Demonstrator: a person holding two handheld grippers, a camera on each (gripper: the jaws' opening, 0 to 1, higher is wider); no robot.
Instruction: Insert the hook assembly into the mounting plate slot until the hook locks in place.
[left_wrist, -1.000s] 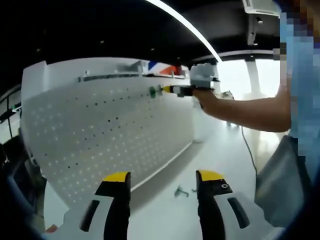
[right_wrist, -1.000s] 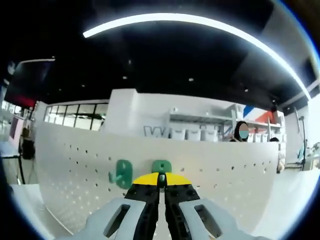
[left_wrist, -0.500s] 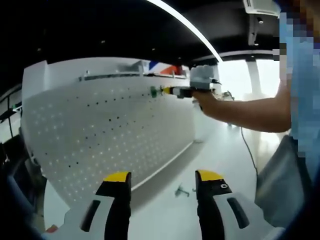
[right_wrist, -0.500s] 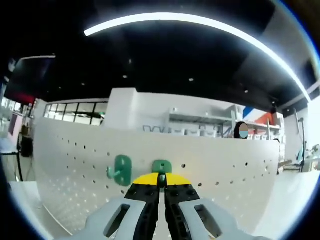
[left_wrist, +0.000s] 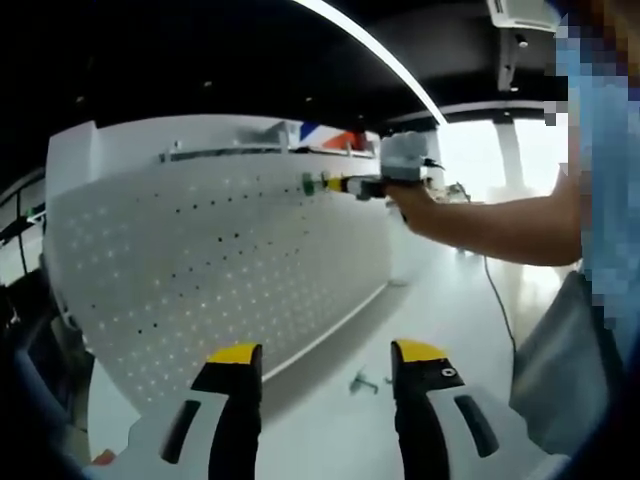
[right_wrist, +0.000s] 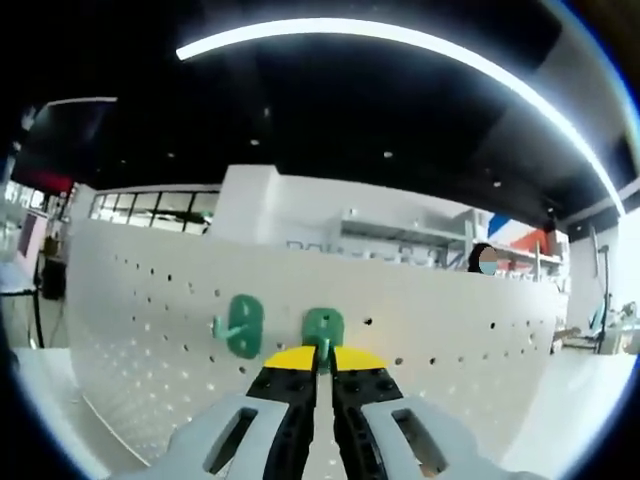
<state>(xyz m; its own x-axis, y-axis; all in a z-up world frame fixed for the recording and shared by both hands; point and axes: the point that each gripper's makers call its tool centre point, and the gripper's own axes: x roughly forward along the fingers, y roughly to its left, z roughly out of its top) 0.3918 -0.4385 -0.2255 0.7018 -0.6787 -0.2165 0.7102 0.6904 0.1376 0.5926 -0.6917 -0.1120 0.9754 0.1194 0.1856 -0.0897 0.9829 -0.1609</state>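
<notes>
Right gripper view: the right gripper (right_wrist: 320, 362) rises from 6 o'clock with its yellow-tipped jaws closed on the stem of a green hook assembly (right_wrist: 323, 327), whose flat backing lies against the white perforated mounting plate (right_wrist: 450, 330) just above the jaw tips. A second green hook (right_wrist: 243, 324) sits on the plate just beside the first, toward 9 o'clock, its prong pointing outward from the board. The plate stands upright and spans the view from 9 o'clock to 3 o'clock; whether the held hook has fully seated in its slot cannot be told. A curved ceiling light strip (right_wrist: 400, 50) arcs across 12 o'clock.

Left gripper view: the left gripper (left_wrist: 325, 385) rises from 6 o'clock, its jaws spread wide apart and holding nothing. The mounting plate (left_wrist: 200, 270) fills the region from 9 o'clock to centre. Toward 1 o'clock, the right gripper (left_wrist: 345, 183), held by the person's hand (left_wrist: 410, 195), presses the hook assembly (left_wrist: 322, 182) against the upper edge area of the plate; the second hook (left_wrist: 307, 182) shows just beside it. On the white table (left_wrist: 440, 310), a small loose metal part (left_wrist: 363, 380) lies between the left gripper's jaws and the foot of the plate.
</notes>
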